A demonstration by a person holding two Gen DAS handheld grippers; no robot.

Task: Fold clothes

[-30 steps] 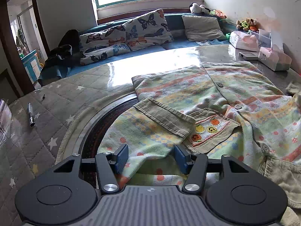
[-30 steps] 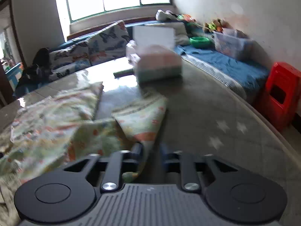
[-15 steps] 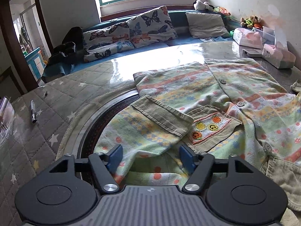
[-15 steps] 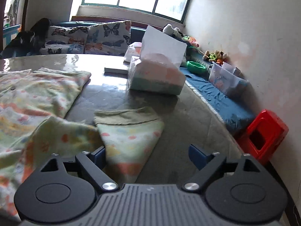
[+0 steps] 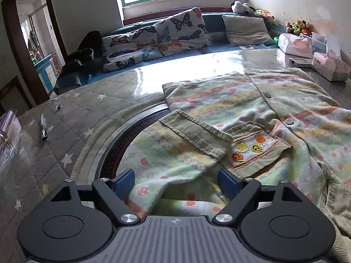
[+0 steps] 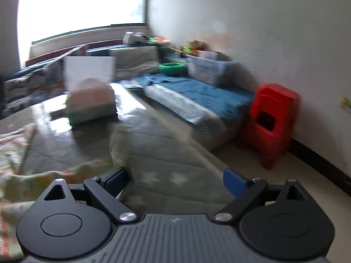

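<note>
Patterned shirt (image 5: 252, 114) spread flat on the table (image 5: 197, 65), button placket running from the near right toward the far window, so long axis lies roughly near-to-far. One sleeve (image 5: 175, 151) folded inward across the front, corduroy cuff (image 5: 197, 135) pointing right and resting against the embroidered pocket (image 5: 254, 151). No readable writing or brand on the fabric or on the tissue box (image 5: 329, 68).

Left gripper (image 5: 176, 182) low over the sleeve's near edge, jaws just opened wide, cloth lying loose between the blue pads (image 5: 124, 180), not pinched. Right gripper (image 6: 175, 180) over bare table, jaws just opened wide, nothing between; view blurred, shirt edge (image 6: 26, 175) seemingly off to the left.
</note>
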